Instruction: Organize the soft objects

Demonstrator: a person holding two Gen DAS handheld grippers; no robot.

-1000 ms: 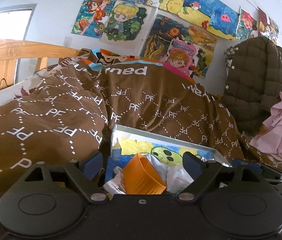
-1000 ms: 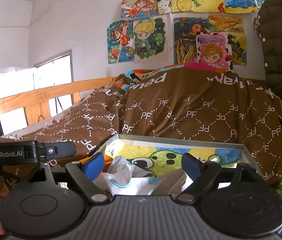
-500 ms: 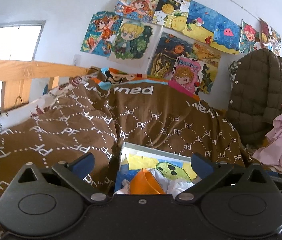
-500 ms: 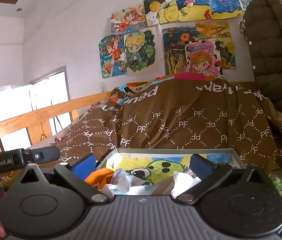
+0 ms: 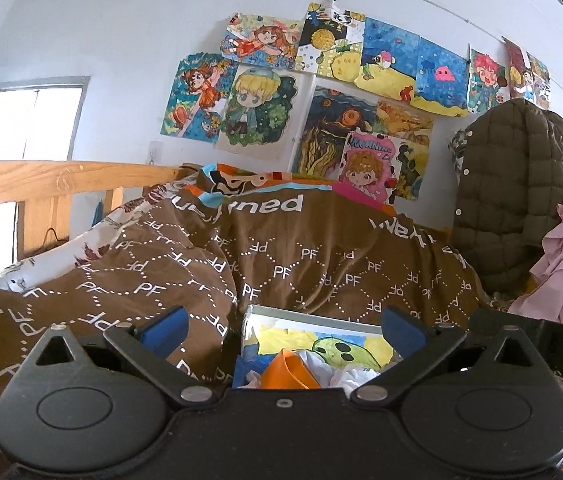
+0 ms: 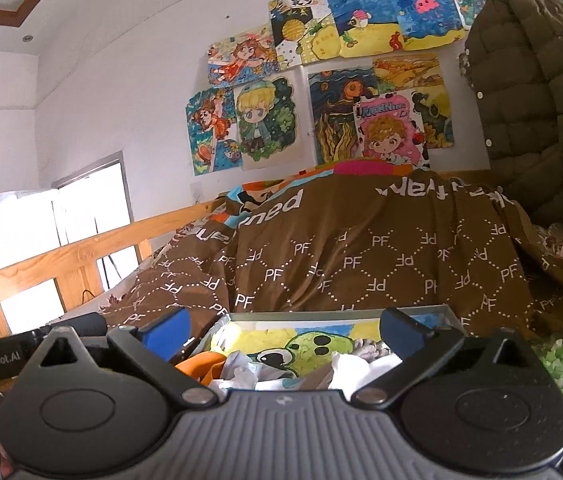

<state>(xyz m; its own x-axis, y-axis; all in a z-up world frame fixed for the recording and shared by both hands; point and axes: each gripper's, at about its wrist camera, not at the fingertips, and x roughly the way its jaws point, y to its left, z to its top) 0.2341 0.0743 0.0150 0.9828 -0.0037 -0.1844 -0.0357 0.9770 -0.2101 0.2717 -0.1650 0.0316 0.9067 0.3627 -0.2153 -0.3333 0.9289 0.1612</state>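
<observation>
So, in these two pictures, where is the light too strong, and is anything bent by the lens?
Left wrist view: the window is blown out white, and the wooden rail curves from fisheye distortion. Right wrist view: the window is overexposed too, and the ceiling trim bows. In both, the posters stay sharp and the corners go black.

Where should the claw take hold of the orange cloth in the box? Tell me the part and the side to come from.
Grip the raised fold of the orange cloth, which peaks above the white pieces beside it. Come down from above, since the box walls block a sideways approach. The left claw is open and nearly lined up over it, so it looks the better choice.
</observation>
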